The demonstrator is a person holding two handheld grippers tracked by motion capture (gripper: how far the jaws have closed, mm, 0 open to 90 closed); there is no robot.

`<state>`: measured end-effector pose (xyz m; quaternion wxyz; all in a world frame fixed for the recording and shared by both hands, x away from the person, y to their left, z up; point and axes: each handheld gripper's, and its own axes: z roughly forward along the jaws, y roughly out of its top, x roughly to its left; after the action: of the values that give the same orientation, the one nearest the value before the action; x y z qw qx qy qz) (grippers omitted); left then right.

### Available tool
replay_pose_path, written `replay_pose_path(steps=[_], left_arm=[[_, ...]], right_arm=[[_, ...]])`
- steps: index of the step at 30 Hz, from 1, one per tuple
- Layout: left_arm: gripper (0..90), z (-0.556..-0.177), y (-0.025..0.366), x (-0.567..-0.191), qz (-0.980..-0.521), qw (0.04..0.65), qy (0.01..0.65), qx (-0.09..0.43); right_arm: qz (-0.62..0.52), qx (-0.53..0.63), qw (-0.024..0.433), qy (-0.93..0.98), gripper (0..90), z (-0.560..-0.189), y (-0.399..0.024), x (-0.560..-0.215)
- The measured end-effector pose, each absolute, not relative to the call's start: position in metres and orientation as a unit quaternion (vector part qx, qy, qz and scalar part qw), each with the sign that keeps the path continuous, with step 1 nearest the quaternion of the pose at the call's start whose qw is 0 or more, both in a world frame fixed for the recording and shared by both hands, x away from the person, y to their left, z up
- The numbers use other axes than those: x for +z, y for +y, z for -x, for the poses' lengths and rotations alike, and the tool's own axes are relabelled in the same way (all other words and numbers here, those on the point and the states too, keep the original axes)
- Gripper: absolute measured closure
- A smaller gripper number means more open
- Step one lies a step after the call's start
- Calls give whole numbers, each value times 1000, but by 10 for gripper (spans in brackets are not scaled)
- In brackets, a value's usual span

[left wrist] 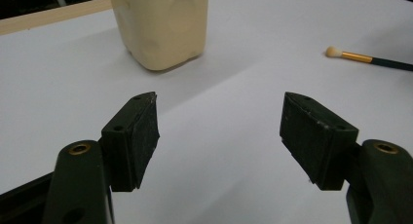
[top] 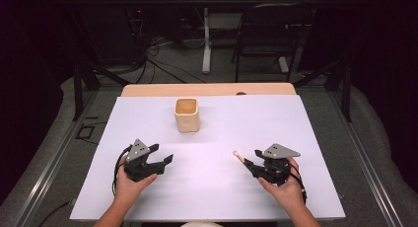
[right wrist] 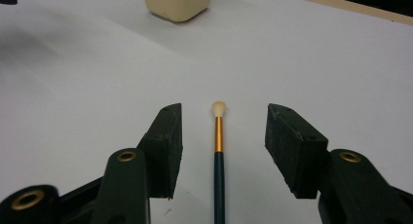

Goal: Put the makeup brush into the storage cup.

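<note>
Brush (right wrist: 218, 151) between right hand-held gripper (right wrist: 221, 136) jaws — untouched, flat.

Between the black right gripper's (right wrist: 221, 141) jaws lies a brush (right wrist: 218, 160): cream tip, gold ferrule, dark teal handle; beyond, a cream cup (right wrist: 178, 2).

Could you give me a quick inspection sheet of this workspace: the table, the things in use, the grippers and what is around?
Surface: white sheet on a wooden table.
Job's things: small brush, dark handle, gold ferrule, pale tip, lying flat; cream cup upright farther back.
Clutter: nothing seen.
Grippers: right gripper straddles the brush, fingers apart, not touching it; left gripper open with nothing between its fingers.
Cables: black leads trail from both grippers; more cables lie on the floor behind.
Surroundings: dark room, black chair, white table leg.
</note>
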<state>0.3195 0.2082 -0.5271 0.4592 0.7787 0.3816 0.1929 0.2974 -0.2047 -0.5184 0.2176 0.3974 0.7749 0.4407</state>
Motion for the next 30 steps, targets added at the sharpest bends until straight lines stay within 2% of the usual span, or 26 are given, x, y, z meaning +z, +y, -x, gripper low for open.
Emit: replay_pose_path(steps=[13, 20, 26, 30], left_arm=[[344, -315, 202, -526, -791, 442, 380, 186], [352, -317, 200, -527, -798, 435, 373, 187], [353, -317, 201, -528, -794, 437, 390, 163], [353, -317, 203, -528, -794, 440, 389, 159]], right_arm=[[-399, 396, 209, 800, 476, -298, -208, -510], [-401, 372, 188, 816, 568, -300, -212, -506], [-400, 354, 183, 826, 553, -302, -207, -502], [-398, 334, 160, 839, 531, -309, -201, -501]])
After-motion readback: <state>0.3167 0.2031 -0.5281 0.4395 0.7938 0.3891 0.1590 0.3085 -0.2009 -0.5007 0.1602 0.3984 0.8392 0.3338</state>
